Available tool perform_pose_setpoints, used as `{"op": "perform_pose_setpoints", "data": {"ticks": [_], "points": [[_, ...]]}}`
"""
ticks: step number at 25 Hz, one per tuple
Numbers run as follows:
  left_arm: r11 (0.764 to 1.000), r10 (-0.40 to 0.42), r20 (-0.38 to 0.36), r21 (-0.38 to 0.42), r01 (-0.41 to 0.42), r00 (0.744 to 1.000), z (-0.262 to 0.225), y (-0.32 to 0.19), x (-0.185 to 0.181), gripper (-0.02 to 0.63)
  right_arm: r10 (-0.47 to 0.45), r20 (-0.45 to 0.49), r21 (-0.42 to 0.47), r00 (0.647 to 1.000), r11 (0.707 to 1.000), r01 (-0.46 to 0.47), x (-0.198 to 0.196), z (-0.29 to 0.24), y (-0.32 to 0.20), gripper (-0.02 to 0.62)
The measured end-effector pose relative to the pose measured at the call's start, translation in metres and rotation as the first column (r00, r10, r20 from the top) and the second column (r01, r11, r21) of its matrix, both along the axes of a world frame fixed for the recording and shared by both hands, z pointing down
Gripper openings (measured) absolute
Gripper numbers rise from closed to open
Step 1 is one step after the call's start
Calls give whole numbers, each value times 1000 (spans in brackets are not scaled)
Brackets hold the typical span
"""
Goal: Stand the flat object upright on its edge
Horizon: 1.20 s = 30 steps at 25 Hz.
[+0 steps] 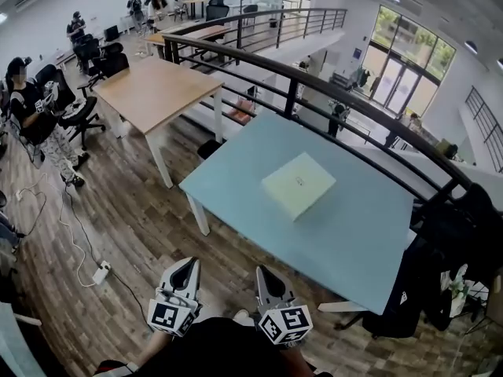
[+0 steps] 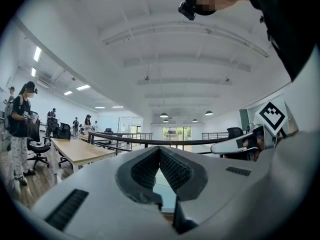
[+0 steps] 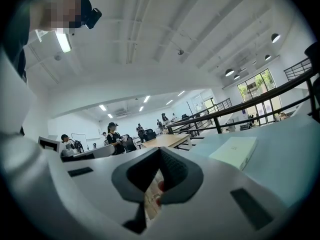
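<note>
no writing can be read anywhere. the flat box [image 1: 299, 184] has one small grey mark near the middle of its top face, too small to make out in the head view and no clearer in the right gripper view. the left marker cube [image 1: 171, 316] and right marker cube [image 1: 284, 324] bear only black and white square patterns. the box is pale cream-green and lies flat, broad face up, near the middle of the light blue worktop [image 1: 357, 246], just right of centre in the head view. there it sits turned like a diamond, one corner toward the bottom of the frame. its long axis seems to run from lower left to upper right, though the top face is close to square and the wide lens bends it, so that is not certain. in the right gripper view the box [image 3: 234, 151] shows at centre right, low and flat on the worktop [image 3: 292, 154], a thin side face toward the camera. the left gripper [image 1: 187, 264] and right gripper [image 1: 262, 273] hang side by side at the bottom centre of the head view, over the wooden floor [image 1: 118, 218], short of the worktop's near edge and well apart from the box. both pairs of jaws are clenched, tips together, with nothing gripped between them, as the left gripper view [image 2: 159, 149] and the right gripper view [image 3: 160, 150] show. a black railing [image 1: 314, 85] runs behind the worktop, and a wooden table [image 1: 153, 89] stands at the upper left.
</note>
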<state>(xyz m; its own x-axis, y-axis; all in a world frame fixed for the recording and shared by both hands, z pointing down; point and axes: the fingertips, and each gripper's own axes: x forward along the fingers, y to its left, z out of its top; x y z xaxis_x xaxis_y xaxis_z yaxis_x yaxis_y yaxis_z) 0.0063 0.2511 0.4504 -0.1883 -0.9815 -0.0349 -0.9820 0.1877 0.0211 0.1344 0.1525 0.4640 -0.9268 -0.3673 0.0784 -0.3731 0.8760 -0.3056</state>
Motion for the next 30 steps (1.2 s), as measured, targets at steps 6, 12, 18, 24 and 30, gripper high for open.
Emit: {"op": "perform_pose_setpoints", "data": {"ticks": [6,12,18,24,30], "points": [[1000,28,-22,3,-28,999,-2,-16,-4,3,32,-20,0,999,999,-32,0,2,-13,6],[996,87,-26,-6,-87,996,5,-34,-11,3,83,-32,5,996,997,-83,-5,5,-24,6],[989,151,-9,-4,-151,989,-1,-56,-33,3,148,-27,11,989,989,-148,-19,-2,-38,6],[982,189,-22,0,-189,982,3,-84,-56,3,206,-43,6,978,979,-206,-30,4,-57,6],[962,271,-42,-13,-272,962,11,-117,-65,3,285,-58,-2,957,958,-286,-35,6,-77,6]]}}
